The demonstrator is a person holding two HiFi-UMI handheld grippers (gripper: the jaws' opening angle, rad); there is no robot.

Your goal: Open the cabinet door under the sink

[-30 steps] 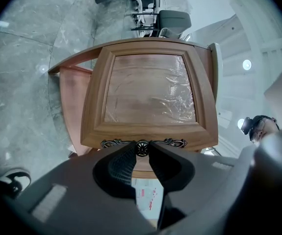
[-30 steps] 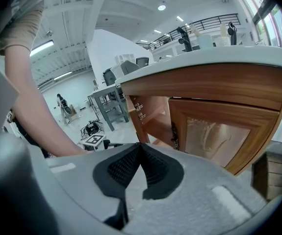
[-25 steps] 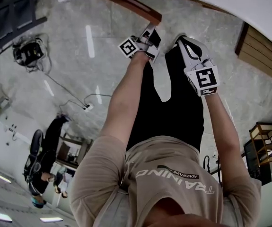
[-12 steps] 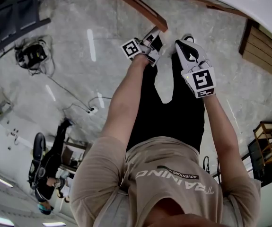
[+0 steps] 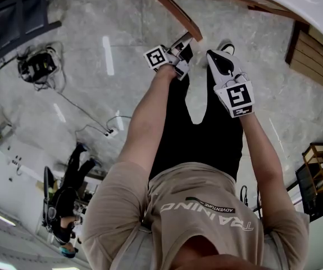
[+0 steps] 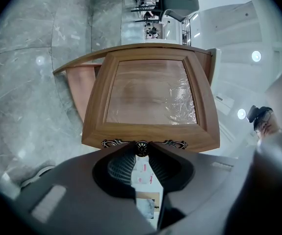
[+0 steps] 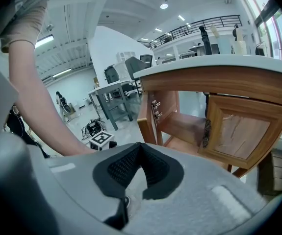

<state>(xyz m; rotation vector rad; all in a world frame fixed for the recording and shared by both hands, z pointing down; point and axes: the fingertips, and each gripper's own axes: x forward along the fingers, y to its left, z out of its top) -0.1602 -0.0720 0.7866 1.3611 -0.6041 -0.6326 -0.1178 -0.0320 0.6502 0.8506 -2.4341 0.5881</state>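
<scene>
Cabinet door (image 6: 150, 94) stands swung out, a barrier across its own side; knob (image 6: 141, 148) taken, clamped betw. left gripper (image 6: 141, 153) jaws. Opening (image 7: 177, 124) beside it: free access into cabinet. Countertop (image 7: 219, 65) overhangs, limits room above. Second door (image 7: 241, 131) covers R half. Floor (image 5: 127, 66) L of door: free passage; cable bundle (image 5: 35, 63) well apart.

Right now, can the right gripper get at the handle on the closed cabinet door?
Probably yes: nothing stands between the right gripper and that handle, though its fingers are together now.
</scene>
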